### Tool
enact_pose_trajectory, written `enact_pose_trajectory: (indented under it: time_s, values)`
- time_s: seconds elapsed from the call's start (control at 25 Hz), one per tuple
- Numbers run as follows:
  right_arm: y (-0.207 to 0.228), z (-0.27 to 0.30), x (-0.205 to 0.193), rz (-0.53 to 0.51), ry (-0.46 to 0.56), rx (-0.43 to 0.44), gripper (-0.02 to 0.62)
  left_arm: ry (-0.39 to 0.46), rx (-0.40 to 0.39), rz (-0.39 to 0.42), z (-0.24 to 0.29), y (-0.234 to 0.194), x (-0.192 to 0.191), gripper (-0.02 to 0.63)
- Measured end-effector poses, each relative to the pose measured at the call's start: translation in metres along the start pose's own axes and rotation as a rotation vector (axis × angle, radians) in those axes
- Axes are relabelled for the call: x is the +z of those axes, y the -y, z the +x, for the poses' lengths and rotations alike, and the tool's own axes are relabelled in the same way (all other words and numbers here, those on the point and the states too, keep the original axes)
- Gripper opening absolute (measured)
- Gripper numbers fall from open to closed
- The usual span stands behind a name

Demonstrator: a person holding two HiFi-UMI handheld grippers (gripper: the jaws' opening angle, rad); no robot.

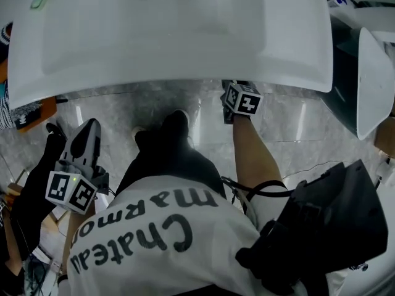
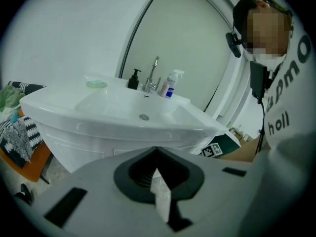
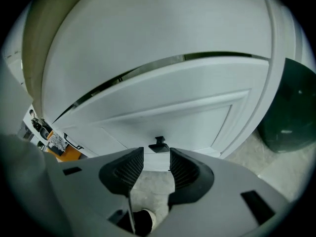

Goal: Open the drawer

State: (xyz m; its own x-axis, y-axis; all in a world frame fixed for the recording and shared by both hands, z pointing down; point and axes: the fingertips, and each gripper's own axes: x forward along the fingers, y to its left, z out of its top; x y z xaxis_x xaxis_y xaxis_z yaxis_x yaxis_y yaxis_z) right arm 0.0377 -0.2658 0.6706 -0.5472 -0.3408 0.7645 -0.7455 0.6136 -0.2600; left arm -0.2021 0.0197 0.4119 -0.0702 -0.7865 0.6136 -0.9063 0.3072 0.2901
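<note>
Sink basin overhangs the drawer front directly under it: rigid panel, likely stiff to slide. Take its small dark knob, probably slick. Your right gripper gapes wide just short of it; left gripper pinched together, empty.

Left tool has its jaws pressed together; right tool angles downward, jaws apart.

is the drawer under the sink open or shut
Shut: the drawer front sits flush in the cabinet; its dark handle lies untouched beyond the open right gripper.
</note>
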Motion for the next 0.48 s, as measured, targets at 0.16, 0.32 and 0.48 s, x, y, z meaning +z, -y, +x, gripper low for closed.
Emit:
enact_pose_trajectory:
  time_s: [0.16, 0.32, 0.48]
  values:
    - [0.008, 0.010, -0.002, -0.004, -0.021, -0.041, 0.155, -0.021, -0.017, 0.028, 0.006, 0.006, -0.004, 0.009]
    - [0.006, 0.018, 0.001, -0.039, -0.017, -0.018, 0.158, -0.043, -0.021, 0.046, 0.006, 0.009, -0.011, 0.009]
    - [0.004, 0.024, -0.001, -0.041, -0.016, 0.001, 0.170, -0.054, -0.028, 0.049, 0.004, 0.012, -0.020, 0.009]
